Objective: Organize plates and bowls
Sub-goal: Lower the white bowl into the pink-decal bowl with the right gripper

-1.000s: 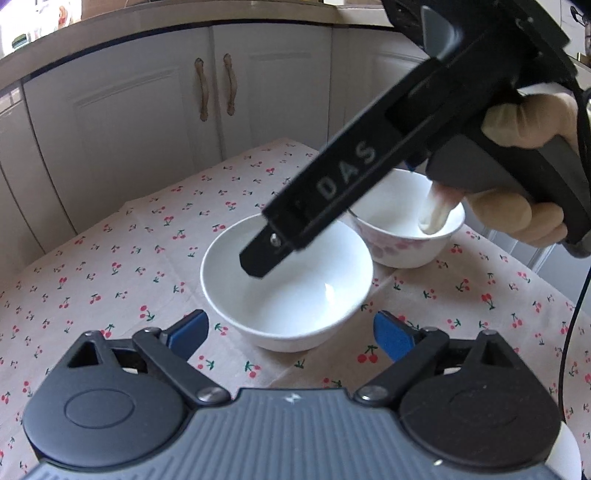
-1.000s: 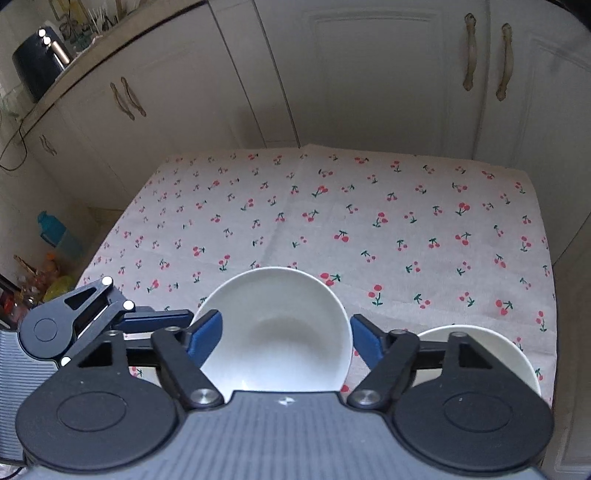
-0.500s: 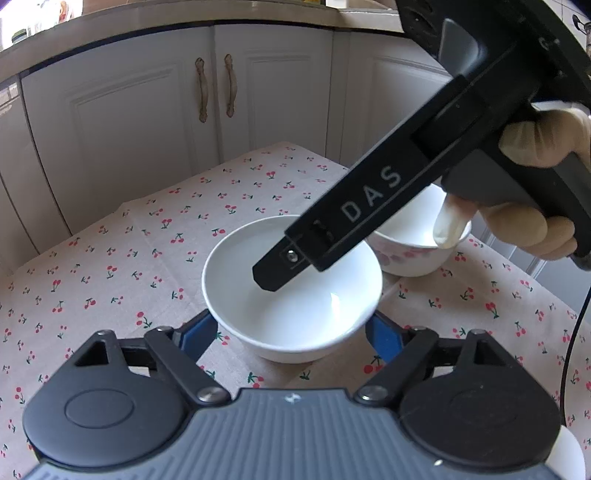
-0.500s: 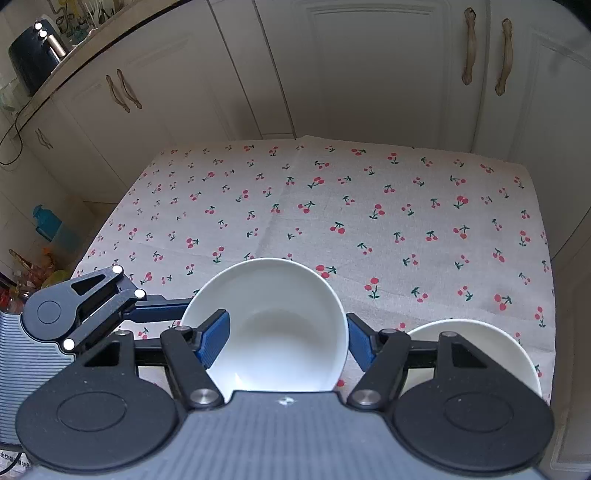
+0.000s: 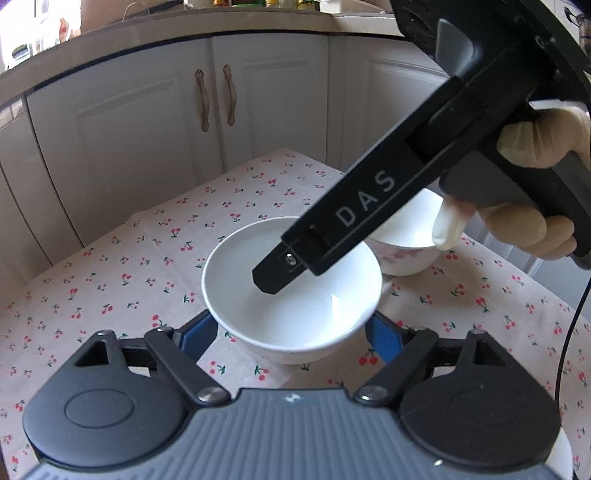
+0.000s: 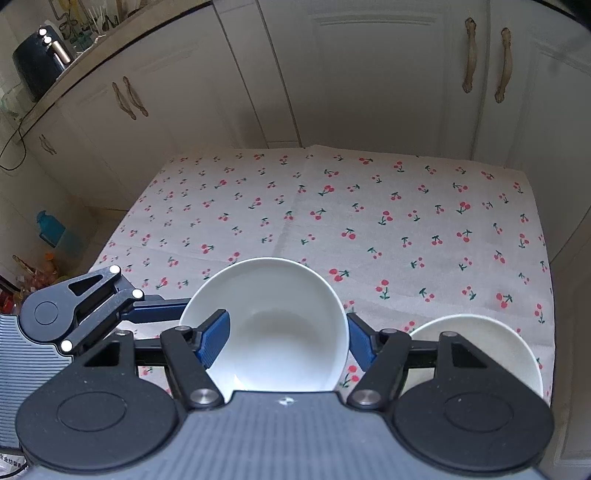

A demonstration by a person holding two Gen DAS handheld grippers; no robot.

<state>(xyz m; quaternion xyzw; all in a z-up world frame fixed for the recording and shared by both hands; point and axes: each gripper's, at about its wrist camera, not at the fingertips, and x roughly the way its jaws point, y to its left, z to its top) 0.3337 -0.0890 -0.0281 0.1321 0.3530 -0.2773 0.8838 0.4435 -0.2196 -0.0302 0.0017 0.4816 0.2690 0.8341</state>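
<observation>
White cabinets back the cherry-print counter (image 6: 369, 206). Left gripper (image 5: 291, 334) clamps its blue pads on the outer sides of the plain white bowl (image 5: 291, 291), about half spread. Right gripper (image 6: 288, 339) pinches that bowl's rim (one pad inside, one outside). Just beside stands a second bowl (image 6: 487, 339), near the gloved hand (image 5: 535, 206).

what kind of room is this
Most likely a home kitchen: white cabinets under a counter, an air fryer on it, and bowls on a table with a cherry-print cloth.
</observation>
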